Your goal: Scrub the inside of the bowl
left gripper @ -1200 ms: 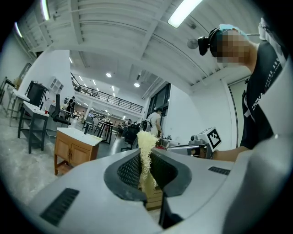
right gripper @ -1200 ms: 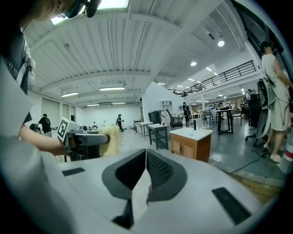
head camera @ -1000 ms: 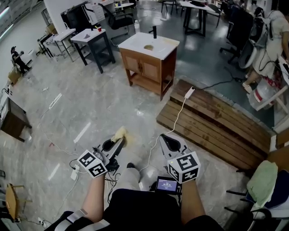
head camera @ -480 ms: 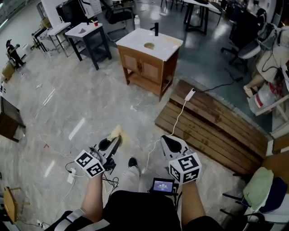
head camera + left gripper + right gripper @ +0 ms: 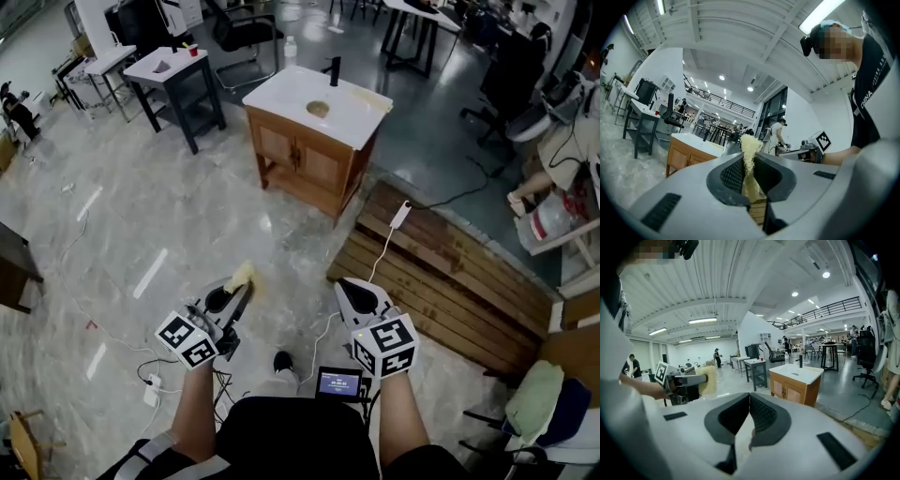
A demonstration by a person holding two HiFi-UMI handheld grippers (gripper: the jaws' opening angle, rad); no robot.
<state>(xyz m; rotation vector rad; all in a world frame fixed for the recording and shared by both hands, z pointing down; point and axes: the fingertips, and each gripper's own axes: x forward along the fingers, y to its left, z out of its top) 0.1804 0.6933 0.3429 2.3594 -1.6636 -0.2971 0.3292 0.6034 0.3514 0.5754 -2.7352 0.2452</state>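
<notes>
There are two grippers: the left gripper [image 5: 247,288] is clamped on the single yellow, fibrous scrub pad [image 5: 241,276], which stands up between its jaws, and the right gripper [image 5: 349,286] is closed with nothing in it. The one bowl [image 5: 318,109] is sunk into the white top of a wooden table [image 5: 281,96] well ahead of both grippers, near one black tap [image 5: 333,70]. Whether anything lies in the bowl is too small to tell.
</notes>
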